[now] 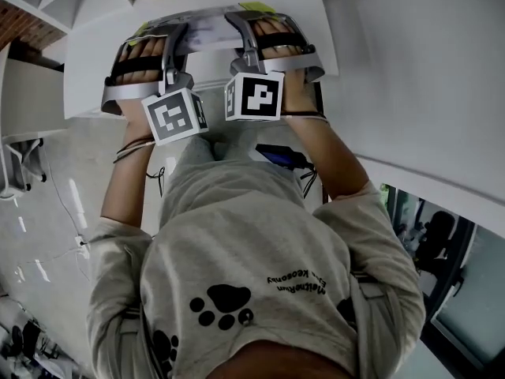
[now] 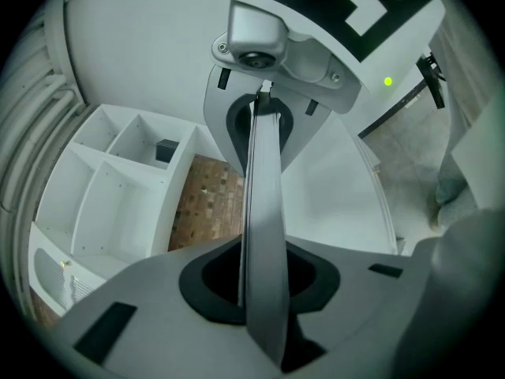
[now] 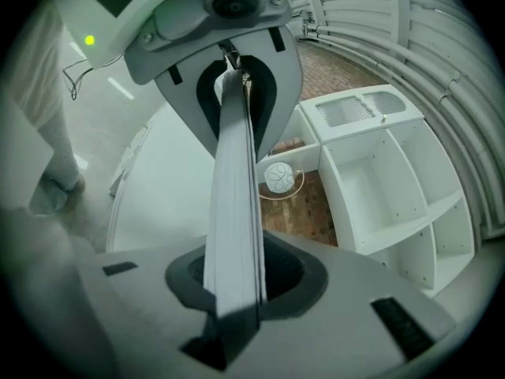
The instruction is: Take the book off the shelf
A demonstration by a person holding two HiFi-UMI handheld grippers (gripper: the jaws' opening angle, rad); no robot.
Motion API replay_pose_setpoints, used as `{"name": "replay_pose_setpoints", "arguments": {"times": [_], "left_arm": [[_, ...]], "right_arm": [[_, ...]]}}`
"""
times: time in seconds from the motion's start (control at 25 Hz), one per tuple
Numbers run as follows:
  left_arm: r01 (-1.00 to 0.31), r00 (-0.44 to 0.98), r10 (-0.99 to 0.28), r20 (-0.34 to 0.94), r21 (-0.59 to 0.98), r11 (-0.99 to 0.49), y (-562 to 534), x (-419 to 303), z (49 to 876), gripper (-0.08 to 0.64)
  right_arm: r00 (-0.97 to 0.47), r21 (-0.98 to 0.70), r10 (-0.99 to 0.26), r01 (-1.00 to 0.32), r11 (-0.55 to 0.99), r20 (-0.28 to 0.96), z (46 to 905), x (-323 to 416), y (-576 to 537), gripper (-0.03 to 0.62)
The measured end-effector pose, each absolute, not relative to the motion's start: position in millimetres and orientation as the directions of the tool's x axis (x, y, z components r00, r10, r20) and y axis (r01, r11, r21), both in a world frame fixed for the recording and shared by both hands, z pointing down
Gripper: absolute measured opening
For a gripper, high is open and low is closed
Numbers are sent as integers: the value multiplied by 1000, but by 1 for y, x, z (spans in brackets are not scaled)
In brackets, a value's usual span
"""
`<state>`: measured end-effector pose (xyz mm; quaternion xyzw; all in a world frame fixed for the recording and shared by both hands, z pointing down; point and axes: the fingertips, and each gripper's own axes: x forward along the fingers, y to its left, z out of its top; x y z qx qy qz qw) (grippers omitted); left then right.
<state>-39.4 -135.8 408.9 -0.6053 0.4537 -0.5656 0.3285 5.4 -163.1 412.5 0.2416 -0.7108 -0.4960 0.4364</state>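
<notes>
1. The left gripper [image 2: 264, 287] and the right gripper [image 3: 233, 283] are each clamped on an opposite edge of the book [image 1: 209, 26]. The book spans the gap between them, clear of the shelf [image 3: 394, 172] and above the white table [image 1: 95, 69].
2. Each set of jaws pinches only a narrow strip of the book's edge. If either grip loosens, that end would likely drop and the book would swing from the other gripper.
3. If the two grippers drift apart or twist against each other, the book could bend or pull out of one pair of jaws.
4. The pages show at the right gripper's side. A pinch on the cover alone could let them fan open.
5. A tilted set-down could catch the book's lower edge on the table beneath the grippers.
</notes>
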Motion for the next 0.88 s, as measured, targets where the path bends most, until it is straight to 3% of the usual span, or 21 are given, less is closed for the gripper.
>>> {"name": "replay_pose_setpoints", "arguments": {"times": [0.88], "left_arm": [[-257, -17, -845, 534, -819, -513, -159, -58, 549, 78]], "right_arm": [[-448, 830, -715, 130, 542, 537, 553, -11, -184, 87]]}}
